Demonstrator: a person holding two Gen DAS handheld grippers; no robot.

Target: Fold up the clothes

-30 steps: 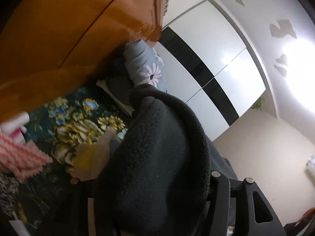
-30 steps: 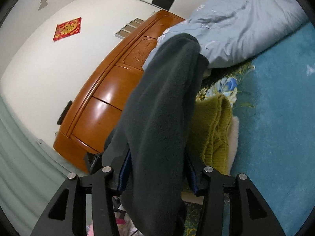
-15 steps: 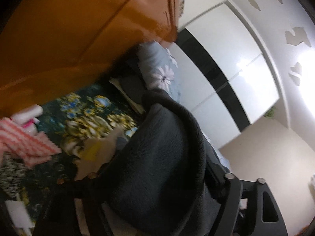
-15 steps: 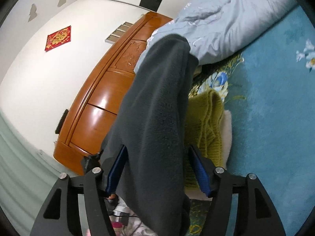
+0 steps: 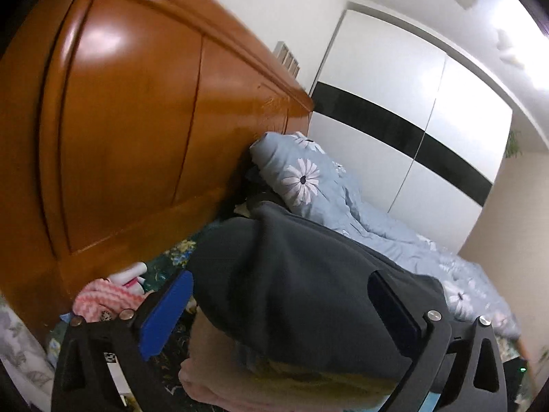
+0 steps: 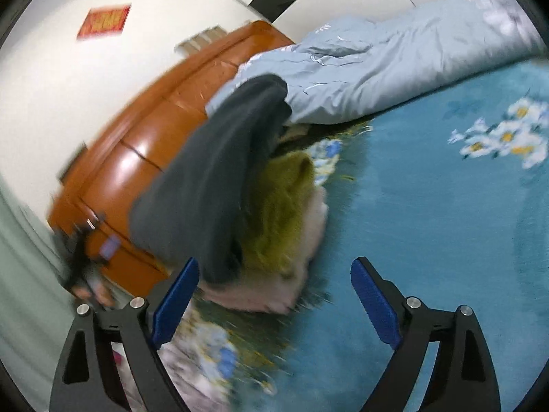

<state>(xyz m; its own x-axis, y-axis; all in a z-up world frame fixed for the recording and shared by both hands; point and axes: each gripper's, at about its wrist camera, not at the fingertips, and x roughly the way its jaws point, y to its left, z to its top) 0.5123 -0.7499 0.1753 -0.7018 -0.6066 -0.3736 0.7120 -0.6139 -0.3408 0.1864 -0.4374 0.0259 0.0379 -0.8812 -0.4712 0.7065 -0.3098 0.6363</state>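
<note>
Bright ceiling glare – fisheye-bent edges – right view motion-blurred.

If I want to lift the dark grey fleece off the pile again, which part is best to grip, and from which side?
Probably grip the dark grey fleece at its near folded edge, coming from the blue blanket side: that edge overhangs the yellow-green sweater and faces the opening right gripper.

headboard [image 5: 130, 144]: glossy orange wood | wardrobe [image 5: 411, 120]: white, black band | wall [image 6: 68, 79]: white, red poster [image 6: 104, 21]

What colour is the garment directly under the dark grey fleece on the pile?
Olive green, clearest in the right wrist view.
</note>
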